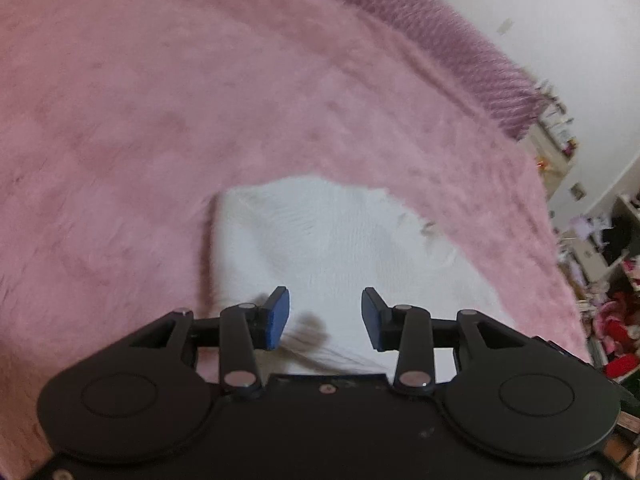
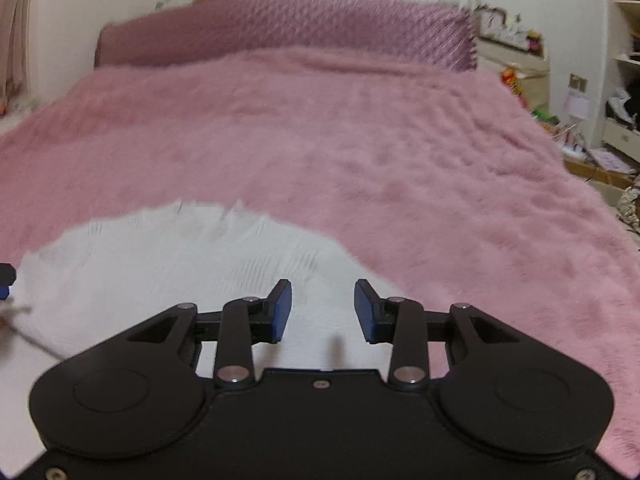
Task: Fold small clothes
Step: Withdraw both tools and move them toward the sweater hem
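Note:
A small white ribbed garment (image 1: pixel 332 248) lies folded flat on the fluffy pink bedspread (image 1: pixel 160 120). In the left wrist view my left gripper (image 1: pixel 325 319) hovers just over its near edge, blue pads apart and nothing between them. In the right wrist view the same white garment (image 2: pixel 168 264) spreads to the left and under my right gripper (image 2: pixel 322 311), which stands open above its right edge with an empty gap. A blue and black piece of the left gripper shows at that view's left edge (image 2: pixel 6 278).
The pink bedspread (image 2: pixel 360 140) covers the whole bed up to a quilted mauve headboard (image 2: pixel 280 28). Right of the bed stand cream shelves and drawers (image 2: pixel 516 68) with cluttered items and boxes on the floor (image 2: pixel 600 168).

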`<state>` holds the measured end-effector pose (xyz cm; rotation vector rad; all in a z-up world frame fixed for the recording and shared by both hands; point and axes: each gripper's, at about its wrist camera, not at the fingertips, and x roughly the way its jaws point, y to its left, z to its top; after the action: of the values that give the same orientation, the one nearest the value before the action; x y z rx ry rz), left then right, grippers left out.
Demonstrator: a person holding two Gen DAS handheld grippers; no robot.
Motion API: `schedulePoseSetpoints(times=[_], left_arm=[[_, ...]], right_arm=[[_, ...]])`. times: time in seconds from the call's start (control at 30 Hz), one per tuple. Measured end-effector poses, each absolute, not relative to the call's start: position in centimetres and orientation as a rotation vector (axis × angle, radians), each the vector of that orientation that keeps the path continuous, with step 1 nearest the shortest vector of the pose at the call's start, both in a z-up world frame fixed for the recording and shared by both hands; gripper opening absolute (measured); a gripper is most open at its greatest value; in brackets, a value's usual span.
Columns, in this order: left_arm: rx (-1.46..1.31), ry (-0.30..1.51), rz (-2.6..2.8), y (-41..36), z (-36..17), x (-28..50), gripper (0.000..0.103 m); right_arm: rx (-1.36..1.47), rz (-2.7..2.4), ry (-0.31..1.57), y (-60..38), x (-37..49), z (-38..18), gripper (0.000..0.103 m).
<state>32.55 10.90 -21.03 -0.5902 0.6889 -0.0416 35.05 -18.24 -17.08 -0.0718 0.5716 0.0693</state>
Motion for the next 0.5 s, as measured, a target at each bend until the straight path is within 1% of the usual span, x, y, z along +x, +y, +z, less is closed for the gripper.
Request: schedulePoseSetpoints(times=[0.17,0.27,0.37,0.5], left_arm=[[-0.585,0.722,-0.039,11.2,-22.7,33.1,0.04],[-0.599,0.733,-0.038,11.4,-23.0,33.3,0.04],[-0.62,0.719,-0.052,11.7,-21.4,32.6,0.04],[-0.583,0.699,-0.147,12.1,-17.9,29.3,0.042]], right_arm=[[-0.059,0.028,0.654,-18.8,35.6,-19.5,0.035],[-0.052,0.018,0.667,-19.3,35.8,-20.2,0.035],[-0.04,0.027,0.666,-19.1,34.7,-18.7,0.036],[-0.025,0.099,0.64,-19.6,30.9,-15.0,0.039]])
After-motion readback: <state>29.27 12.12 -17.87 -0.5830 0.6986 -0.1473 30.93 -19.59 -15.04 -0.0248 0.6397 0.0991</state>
